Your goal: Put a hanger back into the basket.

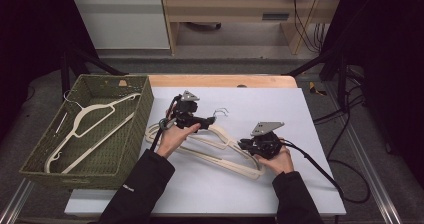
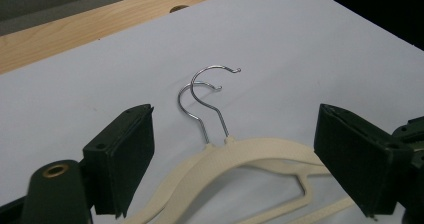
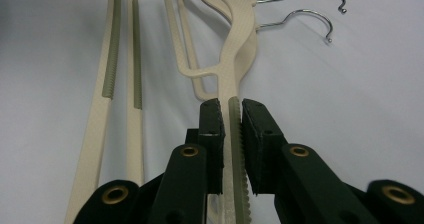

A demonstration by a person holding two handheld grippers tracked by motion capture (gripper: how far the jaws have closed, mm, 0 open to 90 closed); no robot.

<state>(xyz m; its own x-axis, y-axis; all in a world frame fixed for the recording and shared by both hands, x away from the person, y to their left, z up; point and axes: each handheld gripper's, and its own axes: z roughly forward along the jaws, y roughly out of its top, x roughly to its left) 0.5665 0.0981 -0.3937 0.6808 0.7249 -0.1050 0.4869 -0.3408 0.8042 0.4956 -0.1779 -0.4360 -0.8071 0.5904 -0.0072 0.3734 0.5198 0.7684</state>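
Note:
Two cream plastic hangers (image 1: 220, 146) lie stacked on the white sheet (image 1: 280, 109), their wire hooks (image 2: 200, 96) side by side and pointing to the far side. My left gripper (image 1: 210, 120) hovers over the hangers' necks (image 2: 250, 154). Its jaws stand wide apart on either side of the necks, touching nothing, around the point (image 2: 235, 119). My right gripper (image 3: 232, 109) is shut on a hanger's shoulder arm (image 3: 237, 49), its pads pressing on the green ribbed strip. The same gripper (image 1: 242, 144) sits at the hangers' right end.
A green woven basket (image 1: 142, 114) stands at the table's left with cream hangers (image 1: 90, 124) lying inside. The wooden table edge (image 1: 220, 80) runs along the far side. A cable (image 1: 320, 169) trails from the right gripper off the table's right.

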